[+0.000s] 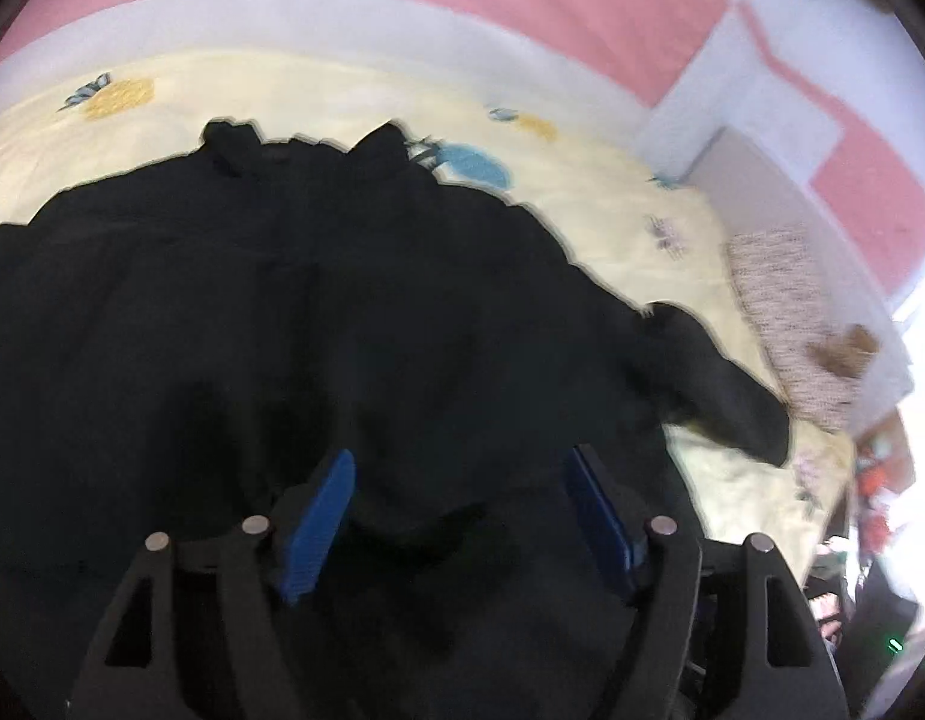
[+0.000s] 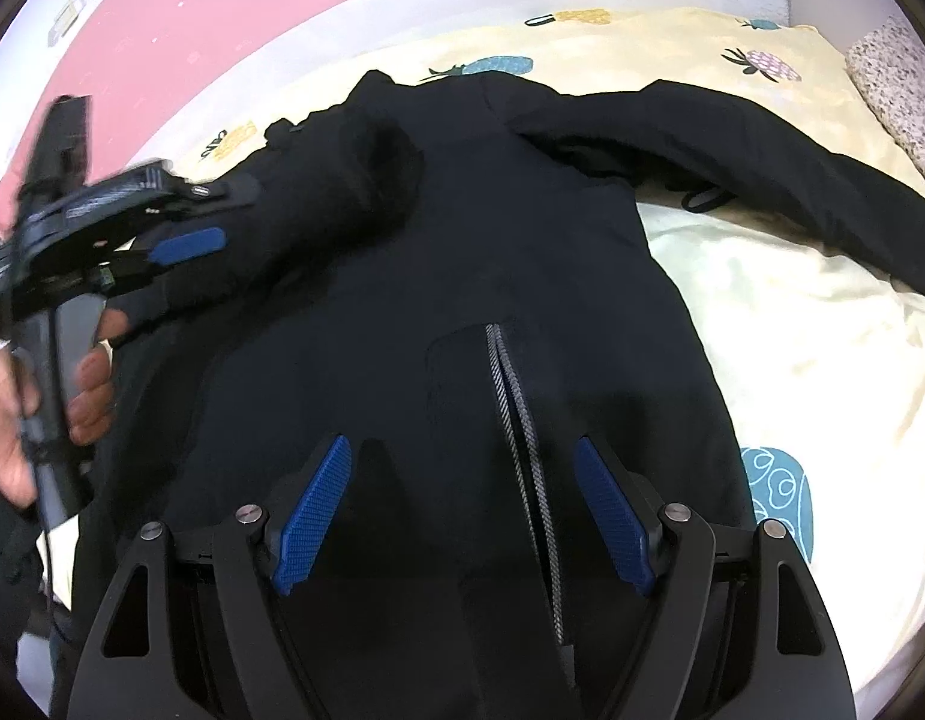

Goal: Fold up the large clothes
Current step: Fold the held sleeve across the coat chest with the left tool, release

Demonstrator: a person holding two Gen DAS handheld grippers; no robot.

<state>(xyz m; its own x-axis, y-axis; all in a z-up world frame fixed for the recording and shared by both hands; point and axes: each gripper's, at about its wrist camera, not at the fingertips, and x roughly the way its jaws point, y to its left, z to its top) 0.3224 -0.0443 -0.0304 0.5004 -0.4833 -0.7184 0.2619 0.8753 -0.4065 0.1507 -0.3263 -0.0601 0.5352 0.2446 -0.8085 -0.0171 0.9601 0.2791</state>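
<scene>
A: Left gripper [image 1: 459, 480] spread wide, empty, over black jacket [image 2: 462, 240] lying flat on the bedsheet [image 2: 792, 330].

B: Right gripper [image 2: 462, 468] same, straddling the zipper [image 2: 510, 390]. Looks bulky, limp, slick; pinch sleeve [image 2: 762, 180] cuff or hem.

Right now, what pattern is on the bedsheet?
Pale yellow bedsheet with pineapple prints, clearest in the right wrist view.
</scene>
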